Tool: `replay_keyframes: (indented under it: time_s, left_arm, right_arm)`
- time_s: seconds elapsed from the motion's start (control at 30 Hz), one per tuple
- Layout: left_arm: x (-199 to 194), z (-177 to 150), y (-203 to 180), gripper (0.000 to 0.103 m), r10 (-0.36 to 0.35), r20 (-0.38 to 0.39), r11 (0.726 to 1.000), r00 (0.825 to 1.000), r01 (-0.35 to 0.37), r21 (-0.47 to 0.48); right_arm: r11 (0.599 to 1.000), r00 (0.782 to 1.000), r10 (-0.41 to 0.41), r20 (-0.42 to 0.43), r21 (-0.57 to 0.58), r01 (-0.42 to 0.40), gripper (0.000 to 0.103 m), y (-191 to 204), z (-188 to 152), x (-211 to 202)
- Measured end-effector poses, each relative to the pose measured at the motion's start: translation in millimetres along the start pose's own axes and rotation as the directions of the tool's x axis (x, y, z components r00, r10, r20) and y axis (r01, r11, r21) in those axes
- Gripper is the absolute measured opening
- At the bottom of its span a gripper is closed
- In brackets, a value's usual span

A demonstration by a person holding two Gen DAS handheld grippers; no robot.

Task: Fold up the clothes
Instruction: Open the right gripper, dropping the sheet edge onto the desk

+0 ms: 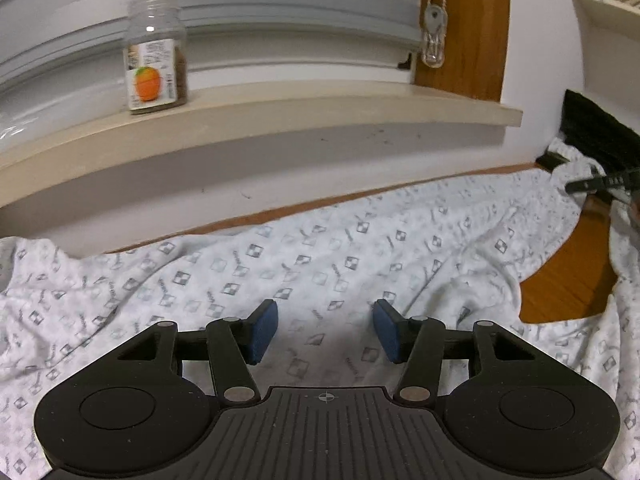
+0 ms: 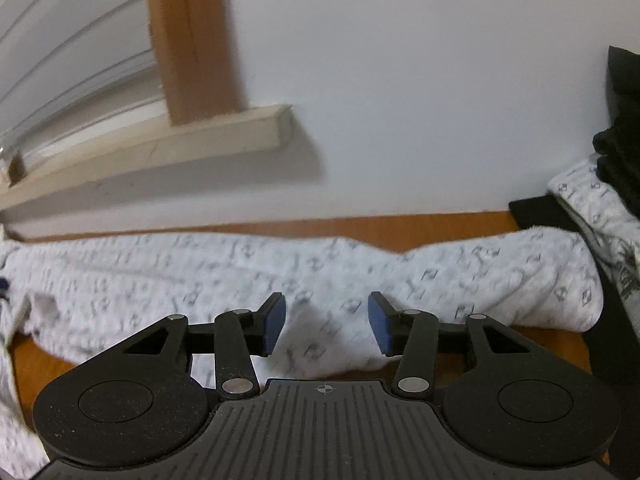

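Observation:
A white garment (image 1: 320,264) printed with small grey squares lies spread over a wooden table. In the left wrist view my left gripper (image 1: 325,330) hangs just above the cloth, its blue pads (image 1: 264,330) apart and nothing pinched between them. The right wrist view shows a rolled or folded stretch of the same garment (image 2: 280,272) running across the table. My right gripper (image 2: 327,322) stands open over its near edge, the cloth lying under the gap and the pads not pressing it.
A window sill (image 1: 260,120) carries a clear jar (image 1: 156,56) with an orange on its label. The white wall (image 2: 400,100) rises behind the table. Dark clothes (image 2: 624,152) are piled at the right. Bare wooden table (image 1: 568,276) shows at the right.

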State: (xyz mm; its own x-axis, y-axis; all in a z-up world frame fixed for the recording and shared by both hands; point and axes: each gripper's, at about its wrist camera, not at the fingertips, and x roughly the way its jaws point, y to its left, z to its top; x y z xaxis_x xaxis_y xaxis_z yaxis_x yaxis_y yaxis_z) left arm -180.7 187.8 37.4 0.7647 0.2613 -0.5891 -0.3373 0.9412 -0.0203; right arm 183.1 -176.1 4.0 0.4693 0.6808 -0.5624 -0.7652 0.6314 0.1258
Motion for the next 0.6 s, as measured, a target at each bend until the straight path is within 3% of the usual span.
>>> replay_keyframes:
  time_s: [0.43, 0.6]
  left_arm:
    - [-17, -12, 22, 0.057, 0.030, -0.026, 0.999, 0.999, -0.031, -0.017]
    - [-22, -7, -7, 0.049, 0.082, 0.030, 0.994, 0.996, -0.084, 0.072]
  right_arm:
    - [0.996, 1.000, -0.020, 0.011, 0.093, 0.019, 0.054, -40, -36, -42]
    - [0.998, 0.999, -0.037, -0.001, 0.057, 0.037, 0.058, -35, -37, -44]
